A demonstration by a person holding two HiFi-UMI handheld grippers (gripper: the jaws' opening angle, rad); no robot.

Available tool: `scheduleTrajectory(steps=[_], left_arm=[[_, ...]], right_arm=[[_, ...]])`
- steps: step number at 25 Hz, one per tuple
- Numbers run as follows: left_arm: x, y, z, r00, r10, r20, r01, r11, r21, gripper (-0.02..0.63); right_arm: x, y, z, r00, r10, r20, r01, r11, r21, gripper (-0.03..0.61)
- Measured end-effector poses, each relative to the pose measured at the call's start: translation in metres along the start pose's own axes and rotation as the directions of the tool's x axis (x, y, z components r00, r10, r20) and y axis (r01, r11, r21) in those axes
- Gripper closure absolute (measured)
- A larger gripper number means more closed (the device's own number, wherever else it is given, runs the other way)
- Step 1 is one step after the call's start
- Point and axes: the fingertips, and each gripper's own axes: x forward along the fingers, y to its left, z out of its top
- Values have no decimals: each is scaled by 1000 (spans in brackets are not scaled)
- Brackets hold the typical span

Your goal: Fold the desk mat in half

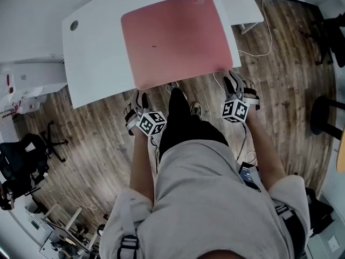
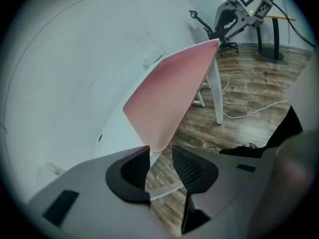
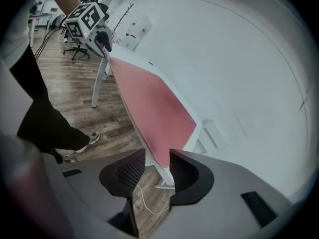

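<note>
Head view: pink desk mat [image 1: 175, 39] lay flat and unfolded on the white tabletop [image 1: 97, 58]. Its near edge ran along the tabletop's near edge, right in front of the person. A small dark speck [image 1: 153, 46] showed on the mat left of centre. A round grommet hole [image 1: 74, 25] sat in the tabletop's far-left corner, well apart from the mat.

The left tongs [image 1: 141, 95] were at the mat's near-left corner and the right tongs [image 1: 232, 81] at its near-right corner. Both were held low at the tabletop edge, with the marker cubes [image 1: 152, 123] facing up toward the camera. The person's dark trouser leg [image 1: 180, 117] stood between the two.

Left gripper view: the left tongs [image 2: 160, 156] stood apart, not clamped. The rounded mat corner [image 2: 155, 146] poked just into the gap at the tips, and wood floor [image 2: 239, 98] was visible through the rest of the gap. The mat [image 2: 169, 93] ran away edge-on, and the other gripper's cube showed at its far end.

Right gripper view: same picture mirrored. The right tongs [image 3: 157, 158] were apart, with the mat's corner [image 3: 158, 156] sitting between the tips and the pads not pressed on it. A white table leg [image 3: 164, 176] and a loose cable [image 3: 147, 203] on the floor showed below the gap. A shoe [image 3: 87, 139] was on the floor to the left.

An office chair [image 1: 21, 161] stood off to the person's left, well clear of the tabletop.
</note>
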Motion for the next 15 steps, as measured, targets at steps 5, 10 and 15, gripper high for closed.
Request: scheduleTrajectory(steps=[5, 10, 15], left_arm=[[9, -1, 1, 1000, 22, 8, -22, 998, 57, 482], [18, -8, -3, 1000, 14, 27, -16, 996, 93, 482], [25, -7, -4, 999, 15, 28, -18, 995, 102, 482]], right_arm=[[25, 2, -16, 998, -11, -55, 8, 998, -56, 409], [37, 1, -22, 996, -24, -85, 18, 997, -75, 408], [42, 2, -23, 994, -32, -104, 25, 997, -71, 408]])
